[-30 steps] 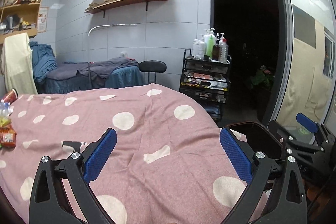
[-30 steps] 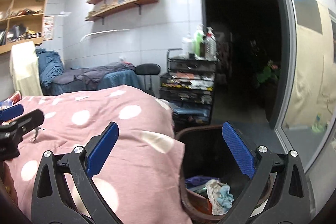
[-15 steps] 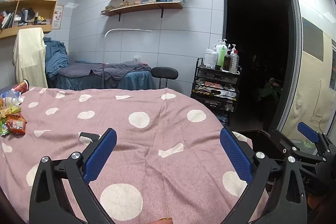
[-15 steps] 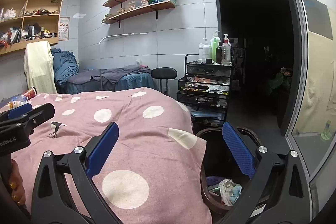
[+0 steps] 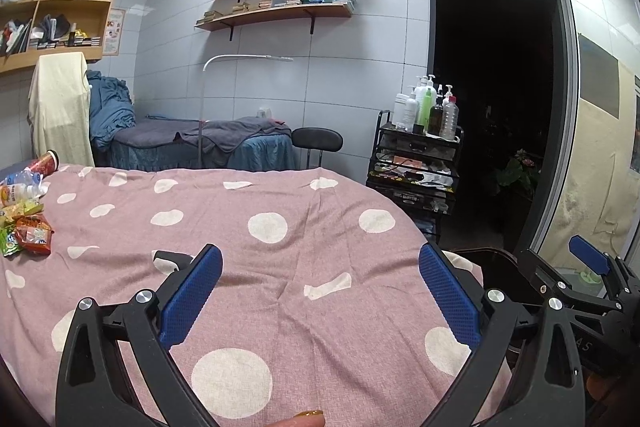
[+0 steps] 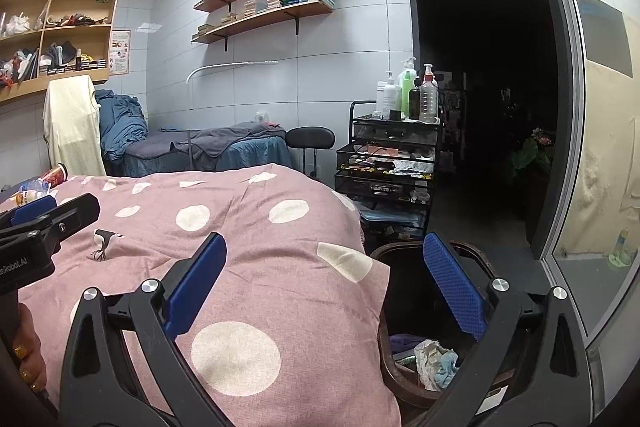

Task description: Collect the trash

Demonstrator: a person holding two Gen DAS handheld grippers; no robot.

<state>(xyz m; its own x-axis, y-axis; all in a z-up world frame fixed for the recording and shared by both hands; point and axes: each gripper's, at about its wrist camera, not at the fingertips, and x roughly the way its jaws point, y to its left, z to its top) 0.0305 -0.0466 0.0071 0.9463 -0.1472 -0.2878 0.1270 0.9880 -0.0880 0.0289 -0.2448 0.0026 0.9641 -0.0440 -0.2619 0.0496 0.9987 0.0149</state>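
Left gripper [image 5: 320,291]: spread wide, empty, above blanket [image 5: 280,227].
Right gripper [image 6: 324,283]: spread wide, empty.
Trash [image 5: 28,227]: far left of left jaws.
Bin [image 6: 400,371]: under right jaws.

1. Wrappers [image 5: 28,233] at the left edge of the left wrist view are partly cut off; their labels are too small to read.
2. The bin [image 6: 404,383] at lower right of the right wrist view is partly hidden behind a blue pad [image 6: 454,287].
3. The doorway [image 6: 480,87] is too dark to show anything inside.
4. A hand [image 6: 28,351] is cut off at lower left.
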